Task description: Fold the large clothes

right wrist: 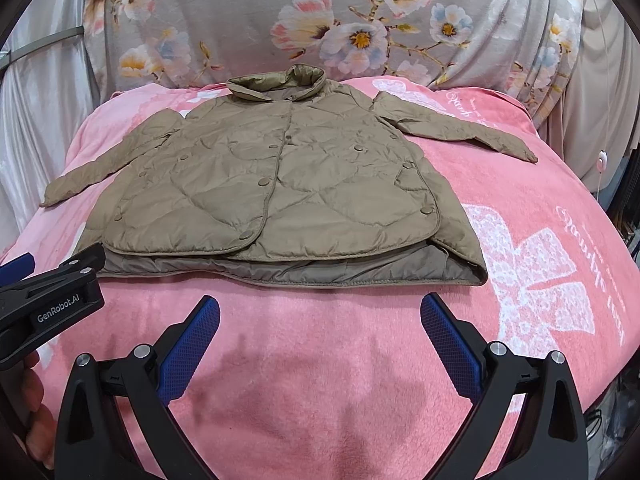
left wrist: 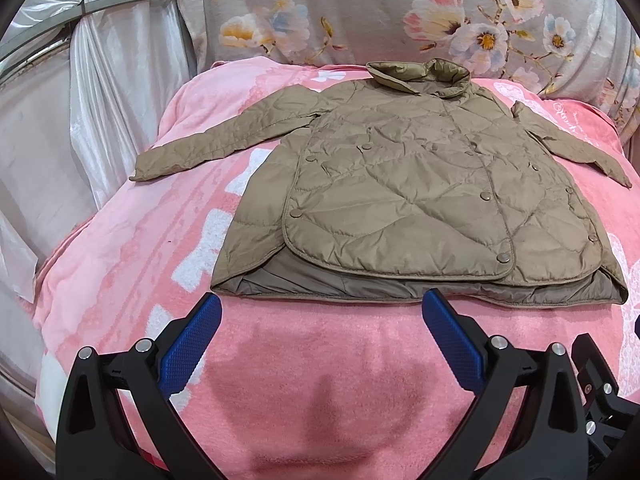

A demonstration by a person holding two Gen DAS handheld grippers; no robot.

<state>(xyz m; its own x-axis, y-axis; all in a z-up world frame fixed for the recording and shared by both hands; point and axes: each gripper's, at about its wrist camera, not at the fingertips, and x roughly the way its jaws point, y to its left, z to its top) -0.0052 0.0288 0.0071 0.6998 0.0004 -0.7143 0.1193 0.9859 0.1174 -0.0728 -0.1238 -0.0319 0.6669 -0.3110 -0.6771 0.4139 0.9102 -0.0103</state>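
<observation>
The left gripper (left wrist: 322,312) is hovering at 6 o'clock in its own view, its two blue fingers (left wrist: 188,344) spread wide apart and grasping nothing. Just beyond them, toward 12 o'clock, the bottom hem (left wrist: 360,286) of a tan quilted jacket (left wrist: 400,184) is lying on a pink blanket (left wrist: 120,248) that is covering a bed. The fingers are near the hem but not touching it.

The right gripper (right wrist: 320,314) is sitting the same way in its view: jaws released, empty, pointing at the hem from 6 o'clock. At 9 o'clock in that view the side of the left gripper is showing, with part of the person's hand (right wrist: 38,412) below it.

The jacket is lying face up and spread flat, snapped shut down the front, its collar (left wrist: 420,74) at 12 o'clock against a flowered cover (left wrist: 360,8). One sleeve (left wrist: 208,144) is reaching out toward 9 o'clock and the other sleeve (left wrist: 576,148) toward 3 o'clock, both fully extended.

Judging by this, the folding is not yet starting: no sleeve is turned in and no part of the body is doubled over. Everything remains to be done, likely bringing the sleeves across the chest and then folding the body, hem toward collar.
</observation>
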